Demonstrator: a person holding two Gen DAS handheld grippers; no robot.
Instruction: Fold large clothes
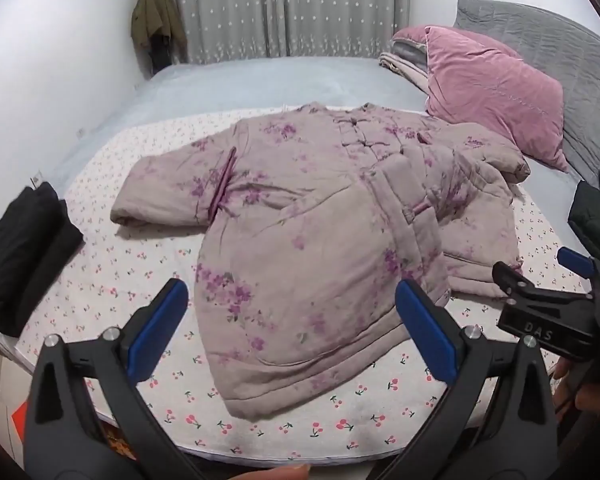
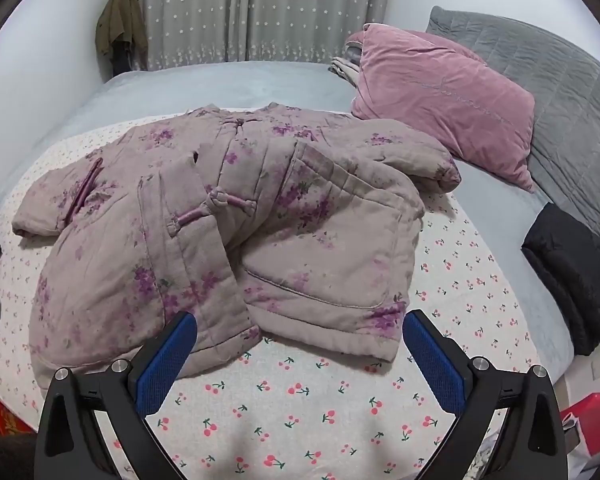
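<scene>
On the bed (image 1: 260, 80), a padded lilac jacket (image 1: 320, 216) with purple flower print is lying spread across a cherry-print sheet (image 1: 340, 424), its collar pointing toward the grey star-patterned curtains (image 1: 284, 8) and its hem toward the cameras. One sleeve is lying out to the left, and the right front panel is folding up over itself, with knotted cloth fastenings running down the middle. The left gripper (image 1: 292, 328) is hovering above the near hem with its blue-padded jaws standing wide apart and holding nothing; the cloth is showing between them without touching the pads. The right gripper (image 2: 300, 360) is hanging over the sheet just in front of the jacket's right hem, jaws equally wide and empty. A pink velvet pillow (image 1: 492, 88) is leaning against a grey quilted headboard (image 1: 572, 60) just beyond the jacket's right sleeve. A folded black garment (image 1: 20, 252) is sitting at the bed's left edge, and another dark bundle (image 2: 576, 276) is resting on the right side. An olive coat (image 1: 156, 20) is hanging in the corner by the wall.
</scene>
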